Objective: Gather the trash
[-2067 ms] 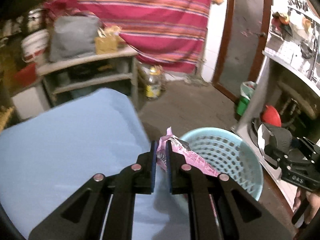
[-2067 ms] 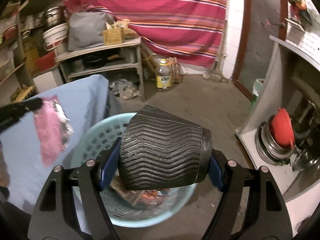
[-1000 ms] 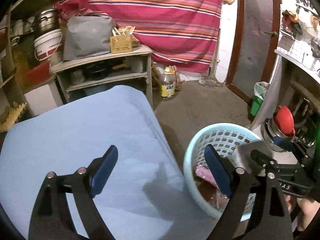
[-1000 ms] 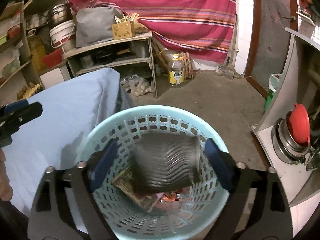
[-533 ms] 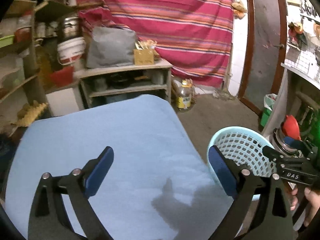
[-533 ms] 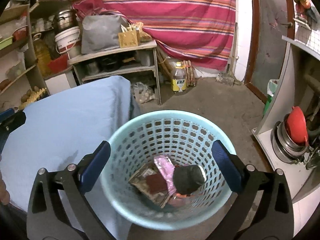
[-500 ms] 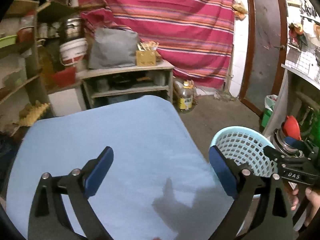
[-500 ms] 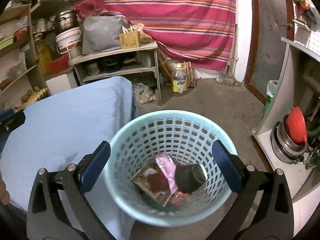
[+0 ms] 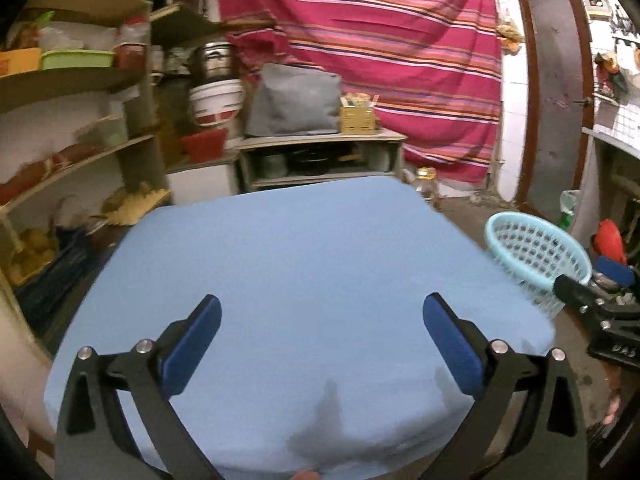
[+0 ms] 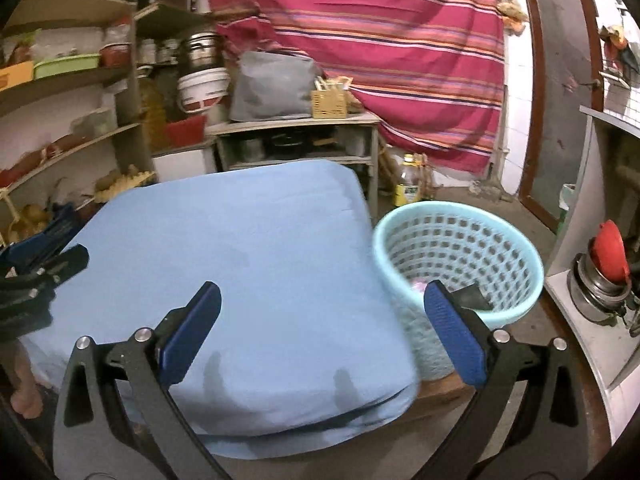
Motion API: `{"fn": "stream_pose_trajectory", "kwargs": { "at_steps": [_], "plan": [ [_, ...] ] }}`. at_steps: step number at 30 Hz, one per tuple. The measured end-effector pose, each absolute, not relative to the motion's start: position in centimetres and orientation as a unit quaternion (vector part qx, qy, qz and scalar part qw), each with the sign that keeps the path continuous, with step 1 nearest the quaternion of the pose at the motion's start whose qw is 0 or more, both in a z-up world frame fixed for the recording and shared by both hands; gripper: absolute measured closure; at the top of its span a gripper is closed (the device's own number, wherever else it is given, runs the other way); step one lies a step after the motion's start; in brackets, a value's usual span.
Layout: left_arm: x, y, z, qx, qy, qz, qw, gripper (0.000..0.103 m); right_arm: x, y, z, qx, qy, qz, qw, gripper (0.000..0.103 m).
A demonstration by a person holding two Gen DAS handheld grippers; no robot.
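Observation:
A light blue plastic basket point(image 10: 460, 256) stands to the right of the blue-covered table point(image 10: 240, 264); a pink wrapper point(image 10: 420, 286) and a dark cup point(image 10: 474, 294) show inside it. The basket also shows in the left wrist view point(image 9: 536, 252). My left gripper point(image 9: 320, 336) is open and empty above the blue table point(image 9: 304, 264). My right gripper point(image 10: 320, 332) is open and empty above the table's right part, next to the basket. The right gripper shows at the right edge of the left wrist view point(image 9: 600, 304); the left gripper shows at the left edge of the right wrist view point(image 10: 36, 276).
Shelves with pots, buckets and boxes point(image 9: 80, 120) stand at the left. A low shelf unit with a grey bag point(image 9: 296, 100) stands behind the table, before a striped curtain point(image 9: 380, 40). An oil bottle point(image 10: 406, 186) stands on the floor. A counter with pots and a red lid point(image 10: 608, 252) is at the right.
The left gripper dropped the pink wrapper and the right dropped the dark cup into the basket. Both grippers opened and have drawn back and left, over the table.

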State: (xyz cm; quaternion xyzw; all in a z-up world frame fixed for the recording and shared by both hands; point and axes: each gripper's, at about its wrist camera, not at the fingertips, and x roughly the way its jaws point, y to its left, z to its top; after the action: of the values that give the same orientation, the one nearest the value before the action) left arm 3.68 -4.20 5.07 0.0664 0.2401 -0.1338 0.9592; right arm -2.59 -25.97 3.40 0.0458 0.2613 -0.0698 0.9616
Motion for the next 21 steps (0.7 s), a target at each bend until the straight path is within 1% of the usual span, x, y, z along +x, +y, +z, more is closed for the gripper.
{"fn": "stream_pose_trajectory", "kwargs": {
  "at_steps": [9,17,21],
  "plan": [
    [0.7,1.5,1.7,0.050,0.233,-0.085,0.967,0.004,-4.4,-20.3,3.0,0.025,0.229,-0.065,0.971,0.004],
    [0.2,3.7,1.0,0.024,0.200,-0.064,0.977,0.004,-4.4,-18.6,2.4,0.017,0.203,-0.058,0.977,0.004],
    [0.4,4.4,1.1,0.018,0.196,-0.065,0.978,0.004,-4.3,-18.3,2.2,0.013,0.196,-0.058,0.979,0.004]
  ]
}}
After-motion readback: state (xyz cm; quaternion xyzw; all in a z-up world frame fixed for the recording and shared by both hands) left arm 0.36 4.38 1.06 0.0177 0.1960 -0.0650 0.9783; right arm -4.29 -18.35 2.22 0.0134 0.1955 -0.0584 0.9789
